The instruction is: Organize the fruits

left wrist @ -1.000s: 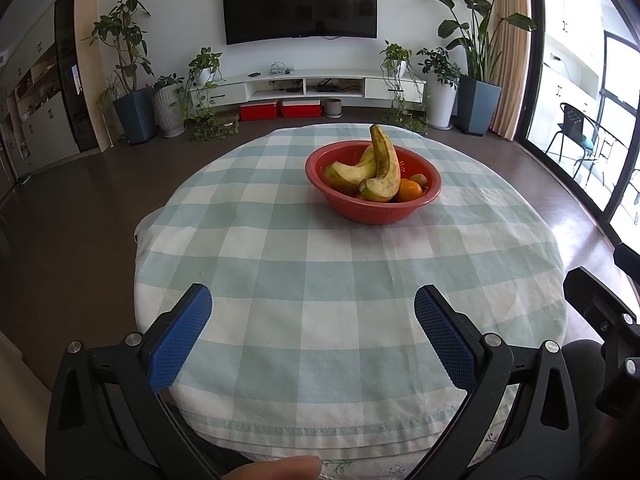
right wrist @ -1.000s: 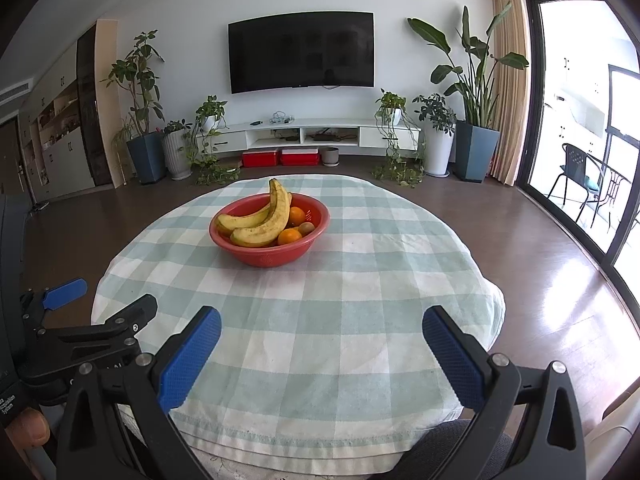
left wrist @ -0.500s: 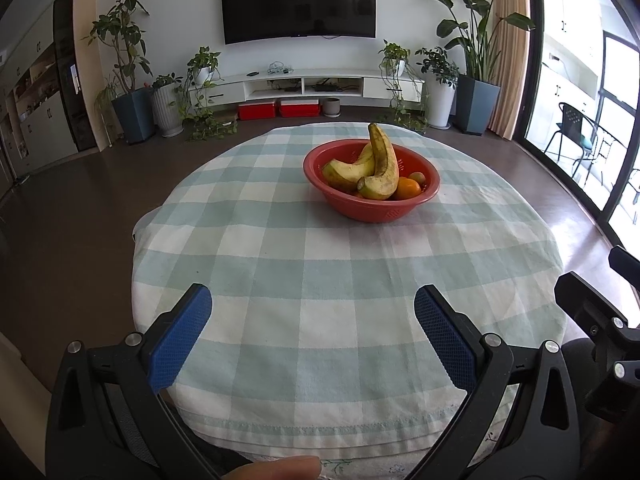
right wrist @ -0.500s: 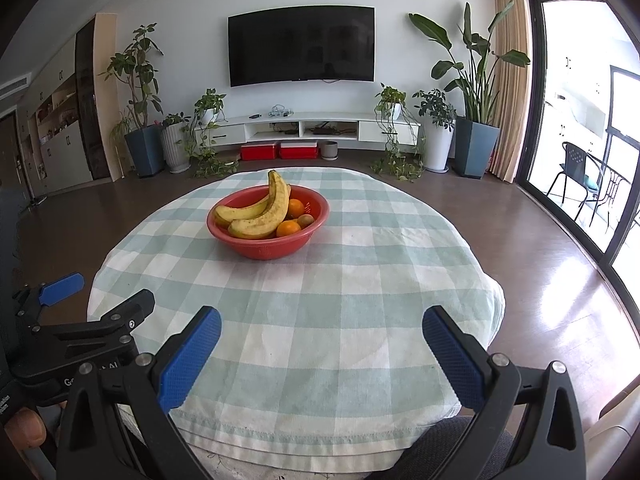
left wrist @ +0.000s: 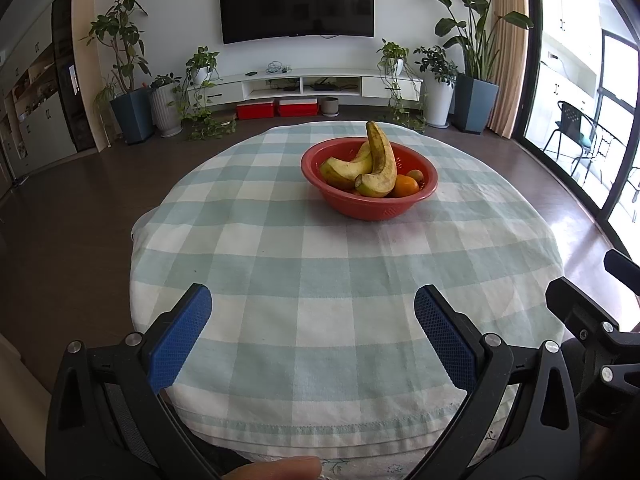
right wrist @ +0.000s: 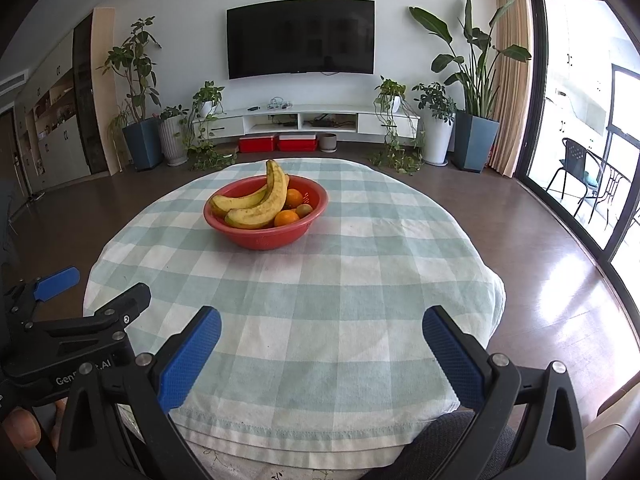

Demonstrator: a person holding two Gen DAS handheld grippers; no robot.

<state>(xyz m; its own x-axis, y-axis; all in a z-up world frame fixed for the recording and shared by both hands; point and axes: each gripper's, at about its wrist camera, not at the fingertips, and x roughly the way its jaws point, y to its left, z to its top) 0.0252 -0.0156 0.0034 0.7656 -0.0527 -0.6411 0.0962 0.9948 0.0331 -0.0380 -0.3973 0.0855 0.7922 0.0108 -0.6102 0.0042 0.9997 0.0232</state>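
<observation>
A red bowl (left wrist: 372,208) stands on the far half of the round table; it also shows in the right wrist view (right wrist: 264,238). In it lie two bananas (left wrist: 382,164) (right wrist: 260,206), oranges (left wrist: 406,186) (right wrist: 286,218) and a small brownish-green fruit (right wrist: 305,210). My left gripper (left wrist: 312,312) is open and empty, low over the table's near edge. My right gripper (right wrist: 320,330) is open and empty, also over the near edge, to the right of the left one.
The table wears a green-and-white checked cloth (left wrist: 320,272) (right wrist: 320,280). Dark floor surrounds it. Potted plants (right wrist: 136,120), a white TV unit (right wrist: 304,120) and a wall TV stand at the back. Glass doors (right wrist: 580,120) are on the right.
Both views have shifted slightly, so both grippers moved a little. The jaws stay open. The bowl and fruit have not moved.
</observation>
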